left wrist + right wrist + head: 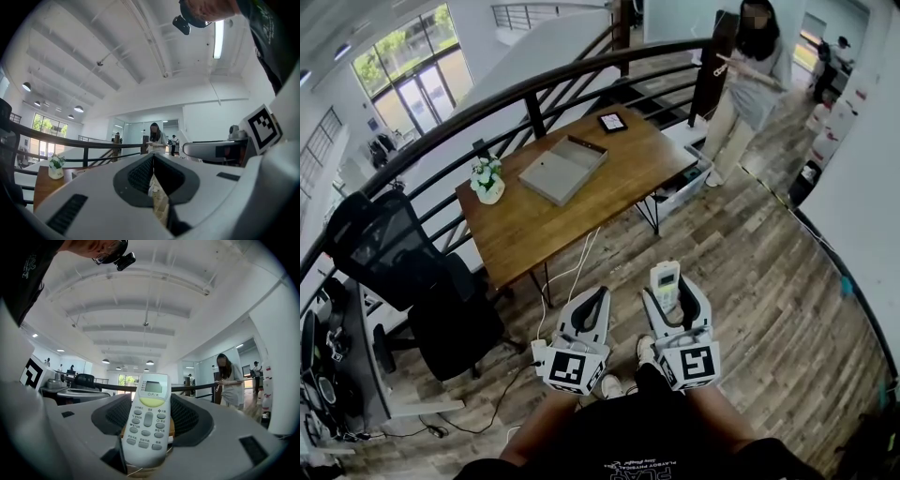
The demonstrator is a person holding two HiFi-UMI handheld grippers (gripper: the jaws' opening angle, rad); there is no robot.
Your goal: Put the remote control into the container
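Right gripper view: one white remote, pinched lengthwise

Clamped between the two jaws of the right gripper (150, 404): one remote control (148, 427). White, slim and oblong. Small grey screen near the far end, a yellow-green button under it, rows of grey oval keys below that. Long axis in line with the jaws. Screen end out past the jaw tips, key end back toward the gripper body, key face turned up to the camera.

From the head view, held low over the plank floor (750, 272), short of the one wooden table (525, 230), with the screen end aimed toward it. Well apart from the one container (563, 169), a shallow grey tray lying open on the tabletop.

Just beside, the left gripper (153, 164), pressed together with only a thin slit between the pads, holding nothing.

Also on the table: one white pot of flowers (488, 178) and one small dark tablet (612, 121). At the table's left, one black office chair (394, 262). Past the far right corner, one person (752, 66), standing.
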